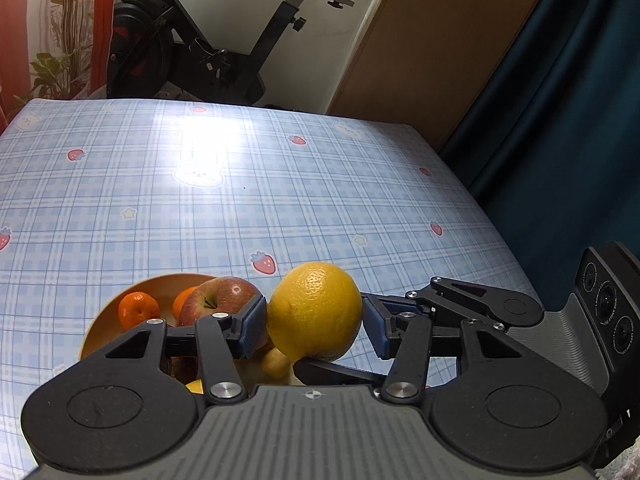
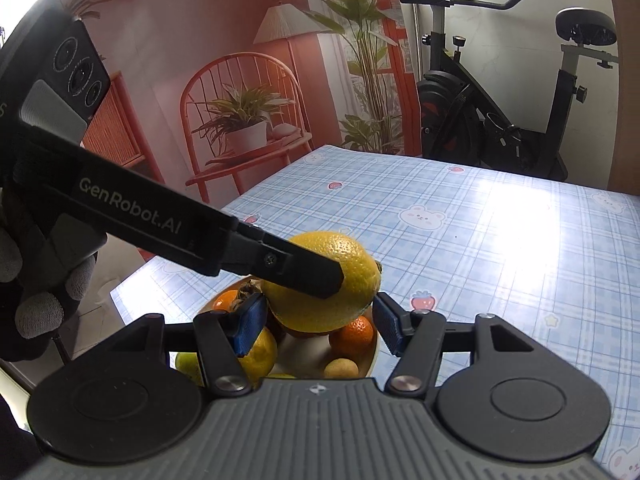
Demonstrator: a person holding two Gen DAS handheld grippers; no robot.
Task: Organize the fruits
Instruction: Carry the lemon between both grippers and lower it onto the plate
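A large yellow-orange citrus point(image 1: 316, 312) hangs just above a tan bowl point(image 1: 94, 332) of fruit. My left gripper point(image 1: 314, 322) is shut on it, with a blue pad against each side. In the right wrist view the same citrus point(image 2: 352, 292) sits between the pads of my right gripper point(image 2: 320, 322), which is shut on it too. One left finger point(image 2: 304, 272) lies across its near face there. A right finger point(image 1: 340, 374) runs under the fruit in the left wrist view. The bowl point(image 2: 374, 356) holds a red apple point(image 1: 224, 300), mandarins point(image 1: 138, 310) and a yellow citrus point(image 2: 260, 352).
The bowl stands near a corner of a table under a blue plaid cloth point(image 1: 280, 180). An exercise bike point(image 1: 192, 52) stands beyond the far edge and a dark curtain point(image 1: 560, 140) to the right. A gloved hand point(image 2: 36, 312) holds the left gripper.
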